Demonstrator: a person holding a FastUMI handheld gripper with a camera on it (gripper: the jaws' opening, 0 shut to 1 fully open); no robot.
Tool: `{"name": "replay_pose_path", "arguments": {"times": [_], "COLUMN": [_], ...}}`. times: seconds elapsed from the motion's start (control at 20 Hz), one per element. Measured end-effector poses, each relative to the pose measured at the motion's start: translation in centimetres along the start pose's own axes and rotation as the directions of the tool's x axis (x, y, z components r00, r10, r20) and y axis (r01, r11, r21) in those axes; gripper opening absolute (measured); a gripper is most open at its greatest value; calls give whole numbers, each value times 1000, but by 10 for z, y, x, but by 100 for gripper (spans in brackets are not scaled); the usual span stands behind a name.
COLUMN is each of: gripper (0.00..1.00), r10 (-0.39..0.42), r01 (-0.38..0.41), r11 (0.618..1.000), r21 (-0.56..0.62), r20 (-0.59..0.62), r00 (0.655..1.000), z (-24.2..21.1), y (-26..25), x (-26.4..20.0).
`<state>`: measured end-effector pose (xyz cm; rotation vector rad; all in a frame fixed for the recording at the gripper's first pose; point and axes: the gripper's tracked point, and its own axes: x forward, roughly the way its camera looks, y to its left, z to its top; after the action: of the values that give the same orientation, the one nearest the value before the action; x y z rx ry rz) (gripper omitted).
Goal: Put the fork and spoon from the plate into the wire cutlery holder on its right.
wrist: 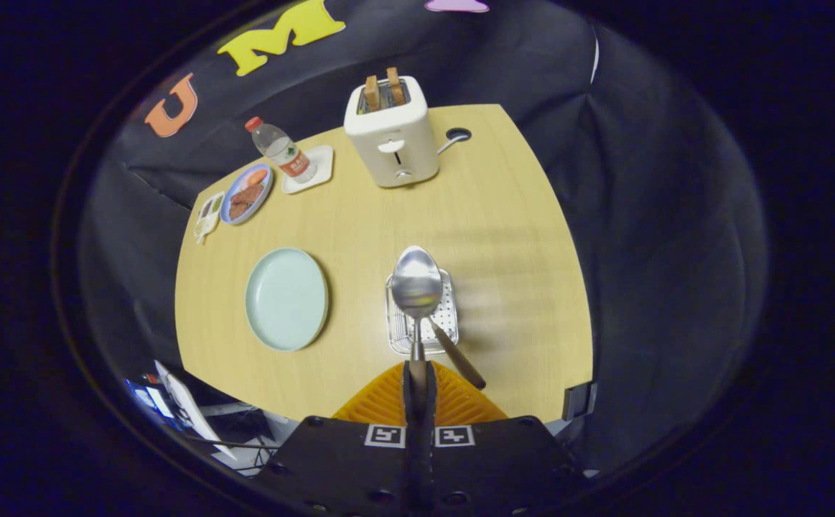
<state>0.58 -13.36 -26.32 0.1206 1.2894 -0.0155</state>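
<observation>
Spoon (pixel 416 287) first: it sticks straight out ahead of the gripper (pixel 418 377), bowl facing up, its thin neck running back into the narrow slot between the two fingers, which are pressed together on the handle. Its bowl hangs directly over the wire cutlery holder (pixel 447 319), a white mesh basket sitting on the wooden table (pixel 503 237) just ahead of the fingertips. A second utensil with a brown handle (pixel 458 355) leans out of the holder's near corner, slanting back toward the fingers' right side; it is probably the fork, though its head is hidden inside the basket. Left of the holder, and a little apart from it, the pale green plate (pixel 286 299) lies bare. Well beyond the fingers stands a white toaster (pixel 392 136) with two slices of bread in it. Off to the far left are a water bottle (pixel 281 149) on a white coaster and a small blue dish of food (pixel 245 194).
</observation>
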Motion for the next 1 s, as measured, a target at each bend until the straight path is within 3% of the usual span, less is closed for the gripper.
{"name": "replay_pose_path", "arguments": {"times": [0.25,0.55,0.9,1.0], "gripper": [0,1,11,31], "r10": [52,57,66,70], "r01": [-50,-44,-54,-63], "r11": [998,995,991,992], "r21": [24,93,121,113], "r20": [-81,-135,-93,-57], "r00": [995,989,993,996], "z": [-9,-10,7,14], "y": [0,-9,-8,-4], "x": [15,32,36,32]}}
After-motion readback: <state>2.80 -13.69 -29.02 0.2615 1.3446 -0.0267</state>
